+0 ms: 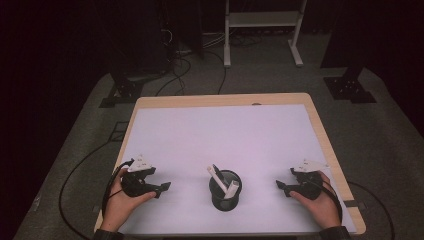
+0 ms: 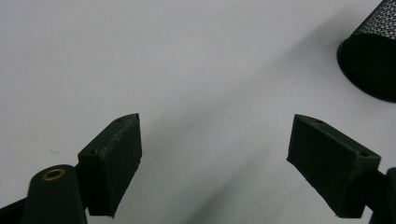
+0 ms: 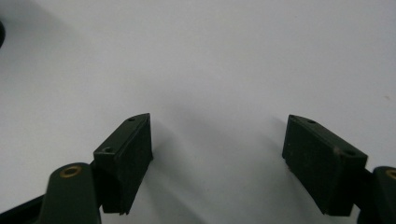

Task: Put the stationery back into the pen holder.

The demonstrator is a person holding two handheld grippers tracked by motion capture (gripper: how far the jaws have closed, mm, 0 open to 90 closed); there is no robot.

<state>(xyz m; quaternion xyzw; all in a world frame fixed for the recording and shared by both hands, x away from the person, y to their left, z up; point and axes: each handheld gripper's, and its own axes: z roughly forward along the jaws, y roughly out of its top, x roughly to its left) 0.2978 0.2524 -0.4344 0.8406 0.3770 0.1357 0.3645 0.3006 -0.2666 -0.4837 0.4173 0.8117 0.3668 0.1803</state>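
A black mesh pen cup [image 1: 225, 191] stands near the front middle of the white table mat [image 1: 220, 135], with a white marker [image 1: 232, 189] and a dark pen [image 1: 216, 172] sticking out of it. My left gripper [image 1: 164, 188] rests low on the mat to the cup's left, pointing toward it. In the left gripper view the jaws of my left gripper [image 2: 215, 154] stand wide apart over bare mat, with the cup [image 2: 371, 60] at the upper right. On the cup's right my right gripper [image 1: 281, 187] also points inward, and in its own view my right gripper [image 3: 217, 154] is open and empty.
The mat covers a wooden table [image 1: 325, 145] whose edges show at the back and right. Beyond the table, cables [image 1: 180, 70] trail over the floor, and a white stand [image 1: 262, 30] is at the back. Each gripper's cable loops off the table's front corners.
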